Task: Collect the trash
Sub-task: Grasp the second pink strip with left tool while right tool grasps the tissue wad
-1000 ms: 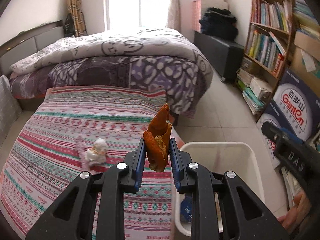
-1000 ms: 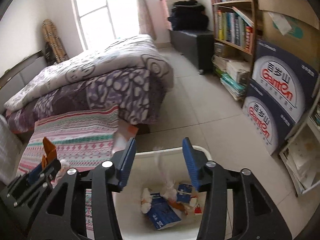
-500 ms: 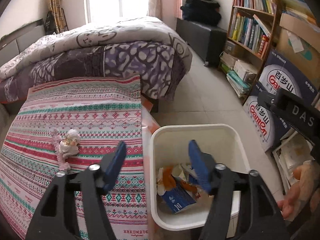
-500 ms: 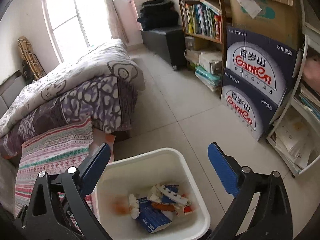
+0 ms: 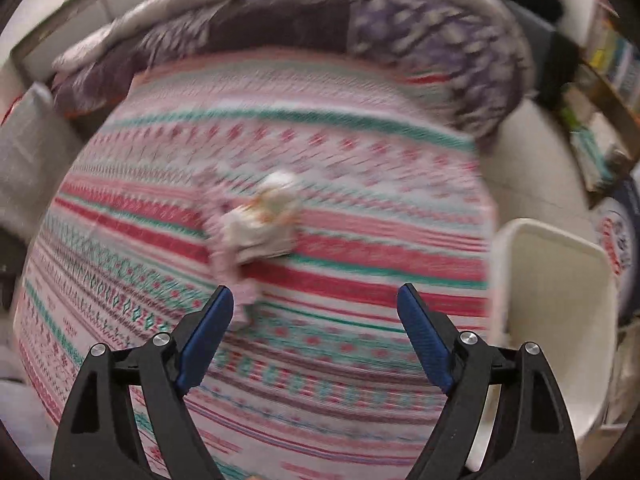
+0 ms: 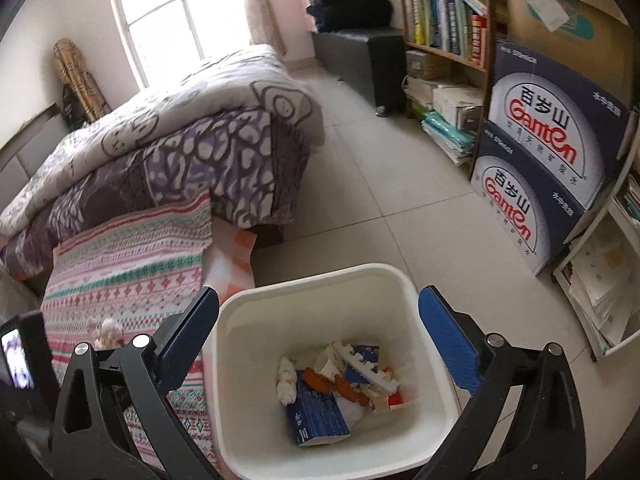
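**Orange peel binned, crumpled wrapper next**

Left gripper (image 5: 316, 312) now spread wide and empty, swung off the white bin (image 6: 320, 280) and back over the striped blanket (image 5: 360, 248). Orange peel (image 6: 320, 380), pinched upright between those fingers a second ago, now down in the bin among the blue carton (image 6: 316, 416), white scraps and tissue. One piece of trash done, then.

Left view badly smeared by the swing, yet a pale crumpled wrapper with a pink strip (image 5: 260, 224) plainly lying mid-blanket, well in from its edges, just ahead of the parted blue pads (image 5: 208, 332). Likely the next pick; looks light and crushable, probably easy to pinch but apt to snag blanket cloth with it.

Right gripper (image 6: 320, 336) likewise splayed and carrying nothing, poised above the bin's open mouth, bin close against the blanket's right edge on the tiled floor (image 6: 400, 200)
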`<state>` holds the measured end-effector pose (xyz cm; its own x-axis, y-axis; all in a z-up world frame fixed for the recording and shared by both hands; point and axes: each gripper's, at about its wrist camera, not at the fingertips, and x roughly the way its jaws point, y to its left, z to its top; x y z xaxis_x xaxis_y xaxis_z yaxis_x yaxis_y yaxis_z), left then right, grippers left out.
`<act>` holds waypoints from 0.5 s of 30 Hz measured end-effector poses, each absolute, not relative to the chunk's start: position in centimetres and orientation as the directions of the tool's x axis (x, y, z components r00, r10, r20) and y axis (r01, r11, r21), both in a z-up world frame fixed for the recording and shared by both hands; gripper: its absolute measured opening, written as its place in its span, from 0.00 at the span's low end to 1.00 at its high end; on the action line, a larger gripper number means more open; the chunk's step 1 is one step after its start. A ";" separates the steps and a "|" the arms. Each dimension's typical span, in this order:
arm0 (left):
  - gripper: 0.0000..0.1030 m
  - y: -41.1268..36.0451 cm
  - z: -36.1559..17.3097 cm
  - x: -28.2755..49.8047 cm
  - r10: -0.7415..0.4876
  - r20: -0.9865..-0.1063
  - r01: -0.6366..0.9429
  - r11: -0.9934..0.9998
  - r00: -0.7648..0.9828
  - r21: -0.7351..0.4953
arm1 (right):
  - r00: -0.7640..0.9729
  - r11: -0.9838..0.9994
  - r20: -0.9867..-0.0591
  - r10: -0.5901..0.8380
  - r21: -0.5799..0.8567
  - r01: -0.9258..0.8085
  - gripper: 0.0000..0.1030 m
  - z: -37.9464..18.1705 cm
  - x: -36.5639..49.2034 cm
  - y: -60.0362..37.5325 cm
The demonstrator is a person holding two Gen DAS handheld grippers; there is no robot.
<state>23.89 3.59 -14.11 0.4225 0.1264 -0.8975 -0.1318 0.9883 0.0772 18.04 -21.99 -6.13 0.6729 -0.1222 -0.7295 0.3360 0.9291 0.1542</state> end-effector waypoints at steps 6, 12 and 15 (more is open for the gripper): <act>0.79 7.4 -16.2 25.0 0.178 -0.907 -0.173 0.978 0.381 0.119 | 0.659 0.945 -0.744 -0.104 0.133 0.300 0.93 -6.4 18.7 -20.4; 0.35 9.7 -16.7 24.3 0.106 -0.917 -0.128 0.990 0.385 0.060 | 0.655 0.956 -0.752 -0.069 0.137 0.258 0.93 -6.4 19.6 -18.0; 0.24 11.2 -16.4 23.6 0.079 -0.918 -0.129 0.991 0.389 0.031 | 0.652 0.963 -0.757 -0.048 0.138 0.230 0.93 -6.6 20.0 -16.2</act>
